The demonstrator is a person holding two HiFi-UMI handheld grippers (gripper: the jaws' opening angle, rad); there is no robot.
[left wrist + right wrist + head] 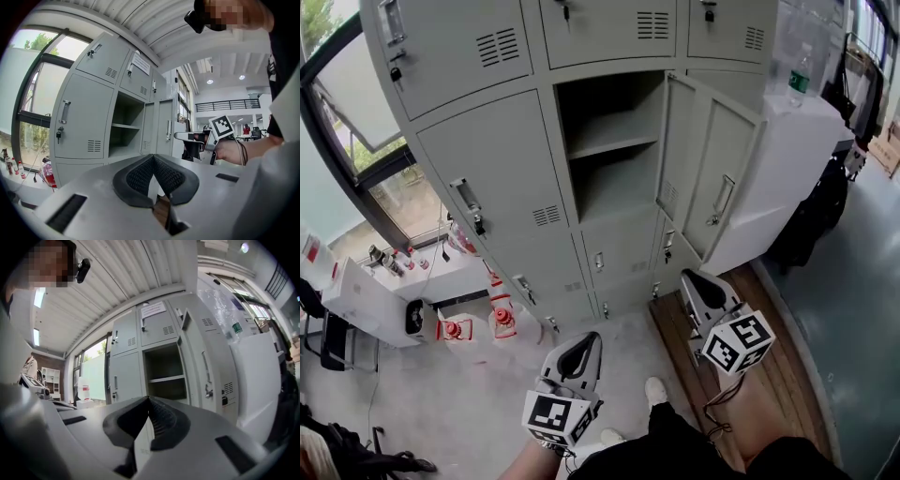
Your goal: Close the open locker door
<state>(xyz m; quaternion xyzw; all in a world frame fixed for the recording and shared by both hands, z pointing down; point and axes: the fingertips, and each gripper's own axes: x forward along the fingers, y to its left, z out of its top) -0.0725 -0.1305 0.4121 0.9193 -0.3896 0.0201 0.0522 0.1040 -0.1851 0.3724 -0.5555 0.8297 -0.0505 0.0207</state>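
Ribbed black pads (161, 423), grey metal locker door (712, 173)

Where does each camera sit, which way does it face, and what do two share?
Head view: on the person's head, facing steeply down at lockers; left gripper, right gripper, legs show.
Left gripper view: on that gripper, facing the open compartment; shut jaws, right hand show.
Right gripper view: on that gripper, facing the open locker door; shut jaws show.
All share the open compartment.

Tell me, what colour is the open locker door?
Pale grey. The open locker door shows best in the head view.
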